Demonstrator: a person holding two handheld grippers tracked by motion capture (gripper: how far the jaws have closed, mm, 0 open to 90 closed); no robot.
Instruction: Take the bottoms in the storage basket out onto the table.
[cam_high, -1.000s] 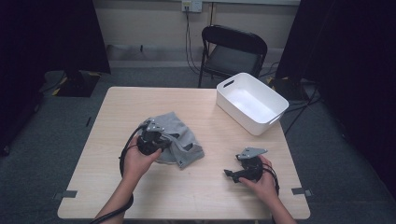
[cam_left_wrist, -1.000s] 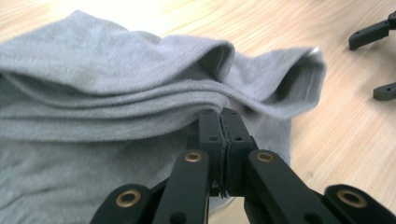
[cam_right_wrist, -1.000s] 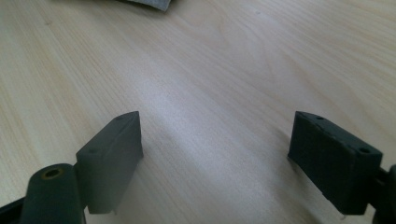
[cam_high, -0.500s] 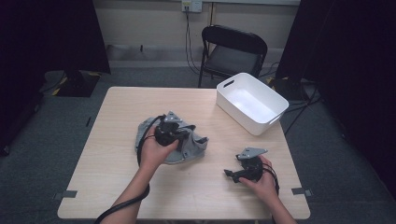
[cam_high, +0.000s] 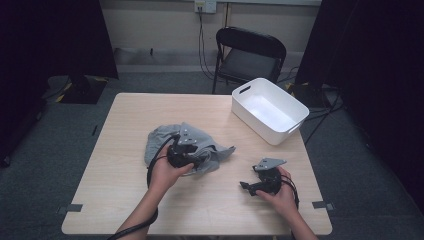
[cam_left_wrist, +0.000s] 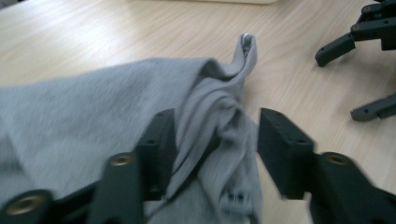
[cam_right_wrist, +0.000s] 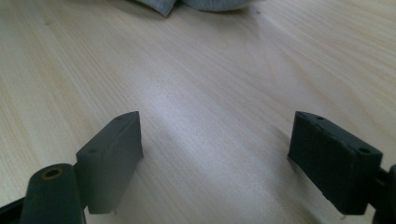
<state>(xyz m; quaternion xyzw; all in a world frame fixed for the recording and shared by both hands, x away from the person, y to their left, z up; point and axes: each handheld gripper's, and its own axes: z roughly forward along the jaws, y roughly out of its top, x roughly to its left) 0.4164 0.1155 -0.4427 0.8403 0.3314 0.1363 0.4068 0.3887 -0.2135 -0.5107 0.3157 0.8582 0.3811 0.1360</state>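
A crumpled grey cloth (cam_high: 197, 137) lies on the wooden table (cam_high: 125, 120), left of centre. My left gripper (cam_high: 199, 160) rests on the cloth's near edge, pointing right. In the left gripper view its jaws have just been opening: a twisted fold of the cloth (cam_left_wrist: 219, 121) lies between the pads, brushing one, while the other pad (cam_left_wrist: 280, 144) stands off it. My right gripper (cam_high: 246, 188) sits near the table's front right, pointing left toward the cloth. It is open over bare wood (cam_right_wrist: 215, 140), and it also appears beyond the cloth (cam_left_wrist: 364, 56).
A white plastic bin (cam_high: 300, 107) stands empty at the table's back right corner. A black chair (cam_high: 250, 55) is behind the table. Bare tabletop stretches along the left side and front edge.
My left hand carried the cloth's edge rightward, then dropped slightly toward the near side, and its jaws now stand apart. A corner of the cloth now trails out to the right. The right hand stayed put.
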